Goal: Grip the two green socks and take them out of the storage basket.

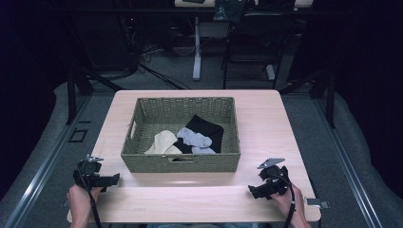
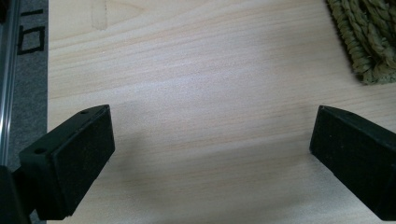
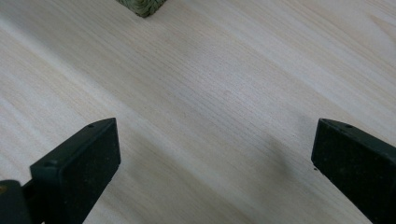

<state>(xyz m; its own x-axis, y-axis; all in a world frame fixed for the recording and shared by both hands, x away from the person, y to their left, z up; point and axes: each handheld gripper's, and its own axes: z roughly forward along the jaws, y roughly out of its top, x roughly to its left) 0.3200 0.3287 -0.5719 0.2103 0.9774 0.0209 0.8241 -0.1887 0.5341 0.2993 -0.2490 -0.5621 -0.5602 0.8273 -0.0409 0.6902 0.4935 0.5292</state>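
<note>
Both claws wide open, empty | left claw [image 1: 114,179] | right claw [image 1: 252,190]

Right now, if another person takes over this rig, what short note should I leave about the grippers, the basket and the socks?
Left gripper: open, nothing between its fingers, low over the table, near the basket's front left corner.
Right gripper: open, nothing between its fingers, low over the table near the front right corner.
Woven basket: centre of the table. Inside lie a cream sock, a grey sock and black cloth, loosely heaped.
Done: no sock is outside the basket.
Left: all handling of the socks; neither gripper touches them.
</note>
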